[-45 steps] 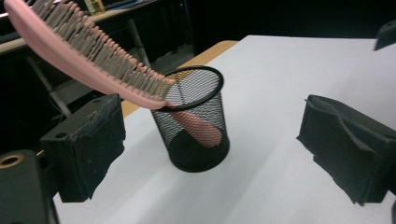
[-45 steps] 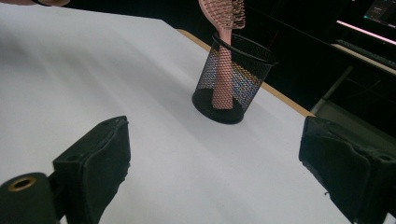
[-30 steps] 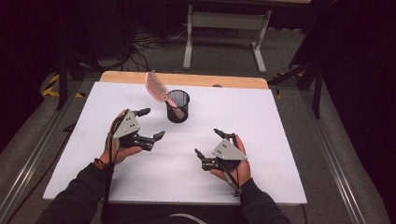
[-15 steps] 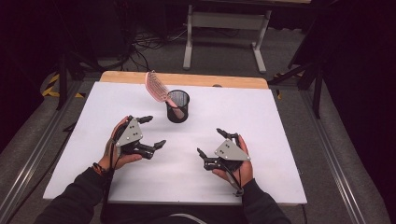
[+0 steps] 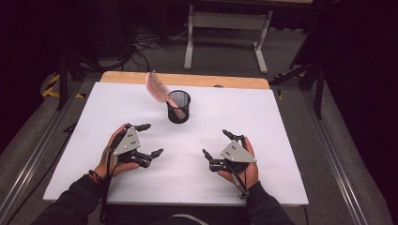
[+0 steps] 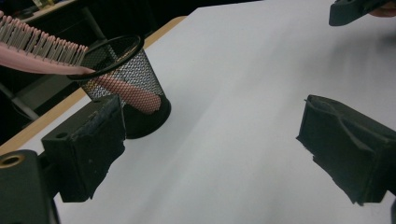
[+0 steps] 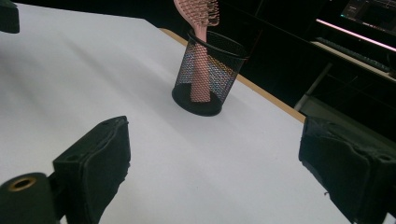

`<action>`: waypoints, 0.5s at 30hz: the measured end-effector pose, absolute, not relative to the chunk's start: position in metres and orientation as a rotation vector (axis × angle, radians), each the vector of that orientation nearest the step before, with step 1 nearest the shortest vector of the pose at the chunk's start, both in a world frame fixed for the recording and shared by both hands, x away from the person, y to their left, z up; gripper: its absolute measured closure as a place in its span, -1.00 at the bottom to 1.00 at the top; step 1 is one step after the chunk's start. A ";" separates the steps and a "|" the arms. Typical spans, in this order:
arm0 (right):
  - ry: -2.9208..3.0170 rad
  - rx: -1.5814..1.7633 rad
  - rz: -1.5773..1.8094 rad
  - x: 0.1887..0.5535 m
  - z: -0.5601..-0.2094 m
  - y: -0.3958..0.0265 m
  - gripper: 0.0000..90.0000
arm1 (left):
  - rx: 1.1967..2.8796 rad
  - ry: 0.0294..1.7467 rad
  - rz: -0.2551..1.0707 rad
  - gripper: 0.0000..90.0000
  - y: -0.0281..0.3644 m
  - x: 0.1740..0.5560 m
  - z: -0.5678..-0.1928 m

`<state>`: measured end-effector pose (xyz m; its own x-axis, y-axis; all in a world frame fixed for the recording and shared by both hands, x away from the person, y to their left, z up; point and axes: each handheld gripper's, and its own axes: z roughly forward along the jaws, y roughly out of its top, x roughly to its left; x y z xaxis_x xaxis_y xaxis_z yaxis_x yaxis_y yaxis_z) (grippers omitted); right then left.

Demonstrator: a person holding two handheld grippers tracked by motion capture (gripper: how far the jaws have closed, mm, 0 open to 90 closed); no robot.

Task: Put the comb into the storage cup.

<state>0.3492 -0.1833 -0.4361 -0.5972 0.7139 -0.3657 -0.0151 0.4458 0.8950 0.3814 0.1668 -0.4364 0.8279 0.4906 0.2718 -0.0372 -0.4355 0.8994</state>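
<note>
High view: a pink hairbrush (image 5: 158, 89) leans handle-down in a black mesh cup (image 5: 179, 107) on the white table (image 5: 281, 140), beyond and between the left gripper (image 5: 146, 139) and right gripper (image 5: 217, 143). Left gripper view: jaws wide apart, empty, cup ahead to the left. Right gripper view: jaws spread wide, empty, cup straight ahead.

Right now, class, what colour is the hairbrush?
Pink; the hairbrush shows best in the right gripper view.
</note>
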 end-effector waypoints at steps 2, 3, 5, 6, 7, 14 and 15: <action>1.931 0.589 1.201 0.348 -0.436 -0.185 -0.78 | 1.948 0.342 0.632 -0.82 0.171 0.380 -0.438; 1.932 0.589 1.200 0.348 -0.437 -0.185 -0.78 | 1.943 0.343 0.630 -0.82 0.172 0.379 -0.438; 1.934 0.592 1.198 0.347 -0.437 -0.186 -0.78 | 1.942 0.352 0.633 -0.82 0.175 0.378 -0.439; 1.933 0.592 1.198 0.347 -0.437 -0.187 -0.78 | 1.946 0.351 0.635 -0.82 0.177 0.377 -0.439; 1.933 0.592 1.198 0.347 -0.437 -0.187 -0.78 | 1.945 0.358 0.631 -0.82 0.178 0.376 -0.440; 1.931 0.589 1.192 0.345 -0.437 -0.189 -0.78 | 1.949 0.368 0.643 -0.82 0.187 0.372 -0.443; 1.929 0.590 1.193 0.345 -0.437 -0.190 -0.78 | 1.949 0.368 0.641 -0.82 0.188 0.371 -0.443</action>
